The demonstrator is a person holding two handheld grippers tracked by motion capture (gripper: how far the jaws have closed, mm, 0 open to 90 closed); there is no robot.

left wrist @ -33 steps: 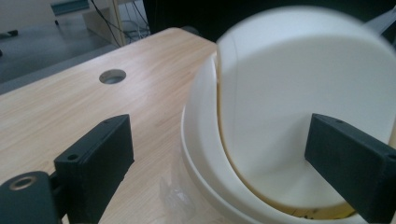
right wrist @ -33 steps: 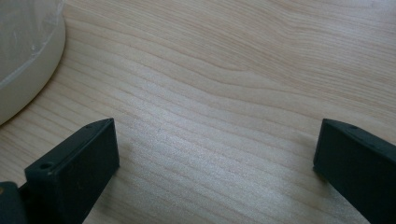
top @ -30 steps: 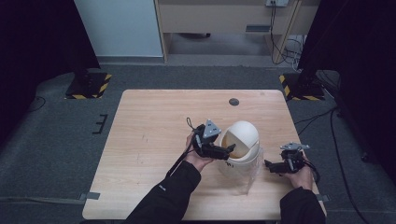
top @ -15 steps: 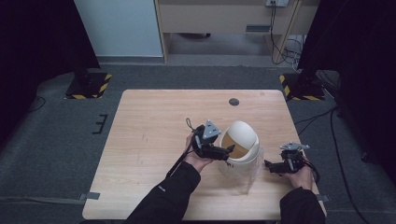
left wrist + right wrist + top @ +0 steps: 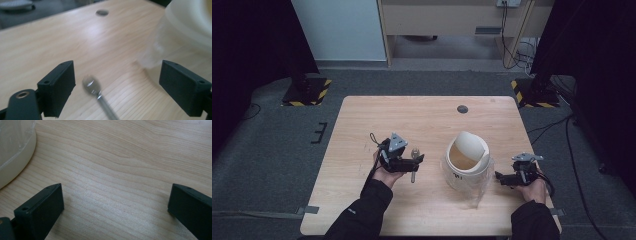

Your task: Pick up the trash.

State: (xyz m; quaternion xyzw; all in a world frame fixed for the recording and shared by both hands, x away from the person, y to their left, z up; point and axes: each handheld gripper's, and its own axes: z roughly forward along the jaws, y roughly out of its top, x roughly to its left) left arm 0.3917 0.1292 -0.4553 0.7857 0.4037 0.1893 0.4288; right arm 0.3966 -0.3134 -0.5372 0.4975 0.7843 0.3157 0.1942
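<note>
Wooden table [image 5: 362,210] carries white swing-lid bin [image 5: 467,160]; clear liner inside.

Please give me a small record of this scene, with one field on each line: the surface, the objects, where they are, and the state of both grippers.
surface: light wooden table with a dark round spot near its far edge
container: white bin with a swing lid, upright, right of centre, a clear plastic liner around it
utensil: metal spoon, flat on the table, left of the bin
left gripper: jaws open, the spoon between them, not clamped
right gripper: jaws open, nothing between them, right of the bin
contact with bin: neither gripper touches it
</note>
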